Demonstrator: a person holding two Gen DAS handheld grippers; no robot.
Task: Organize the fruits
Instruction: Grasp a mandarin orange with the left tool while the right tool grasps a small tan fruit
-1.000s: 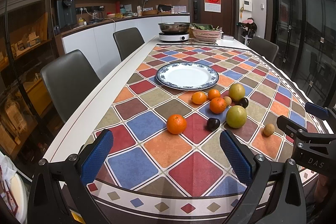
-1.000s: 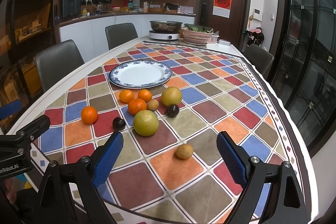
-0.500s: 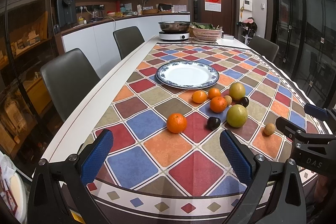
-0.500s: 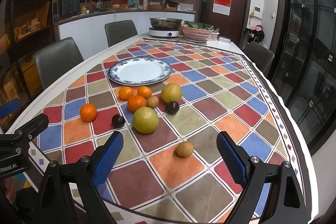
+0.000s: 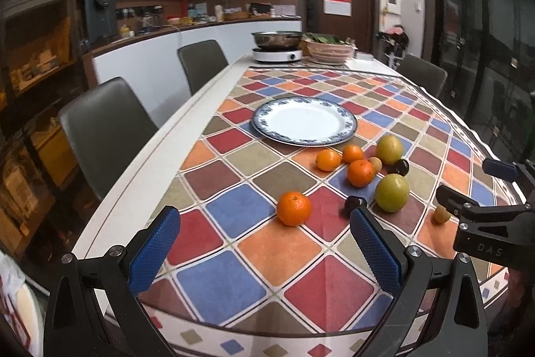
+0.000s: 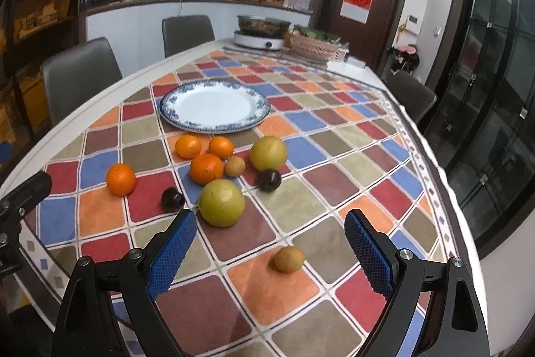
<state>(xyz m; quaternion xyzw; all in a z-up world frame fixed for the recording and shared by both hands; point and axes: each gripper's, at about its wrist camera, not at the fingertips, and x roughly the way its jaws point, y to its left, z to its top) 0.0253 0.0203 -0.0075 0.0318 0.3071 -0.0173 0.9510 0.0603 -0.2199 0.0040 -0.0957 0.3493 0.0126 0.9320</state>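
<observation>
Near table edge, left gripper (image 5: 264, 251) and right gripper (image 6: 267, 251) both gape wide, empty. Risk: round fruit rolls when nudged; small brown fruit (image 6: 289, 258) nearest edge, plate (image 6: 214, 106) far.

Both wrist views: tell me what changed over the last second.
Both grippers eased forward toward the fruit: in each view the fruit sits slightly larger and lower. The left gripper and the right gripper stayed open and took hold of nothing. No fruit moved: the lone orange and the small tan fruit lie where they were, and the plate holds nothing.
</observation>
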